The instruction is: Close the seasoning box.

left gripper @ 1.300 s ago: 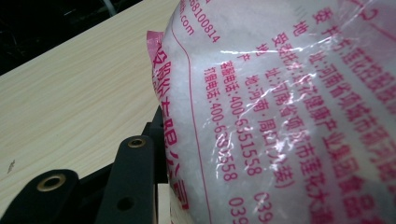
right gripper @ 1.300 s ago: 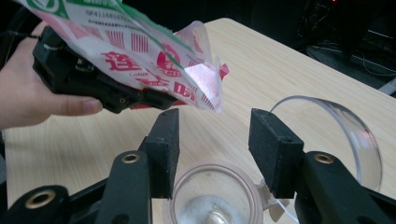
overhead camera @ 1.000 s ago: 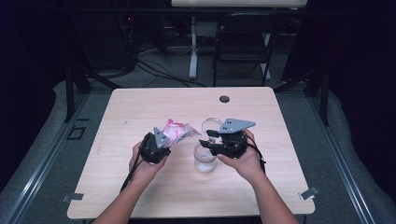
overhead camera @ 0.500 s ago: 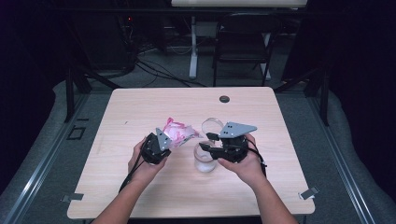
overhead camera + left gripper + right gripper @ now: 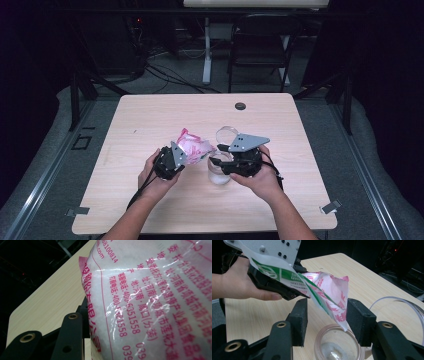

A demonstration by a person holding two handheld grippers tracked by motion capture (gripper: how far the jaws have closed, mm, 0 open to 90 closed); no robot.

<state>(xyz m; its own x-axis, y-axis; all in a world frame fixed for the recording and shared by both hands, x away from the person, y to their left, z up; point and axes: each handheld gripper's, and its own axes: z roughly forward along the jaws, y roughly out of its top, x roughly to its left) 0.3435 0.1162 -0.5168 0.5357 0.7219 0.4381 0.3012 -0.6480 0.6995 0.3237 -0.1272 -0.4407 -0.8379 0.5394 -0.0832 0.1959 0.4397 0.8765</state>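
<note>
My left gripper is shut on a pink-and-white plastic bag of white granules, held tilted to the right. In the left gripper view the bag looms close beside one black finger. The bag's lower corner hangs just above the mouth of a clear glass jar, which has a little white material at its bottom. My right gripper stands open, with one jaw on each side of that corner, over the jar.
A clear round lid lies on the wooden table just behind the jar; its rim curves past my right jaw. A small black disc sits near the far edge. A chair and cables stand beyond the table.
The left gripper has eased the bag slightly right and down toward the jar. The right gripper has stayed in place.
</note>
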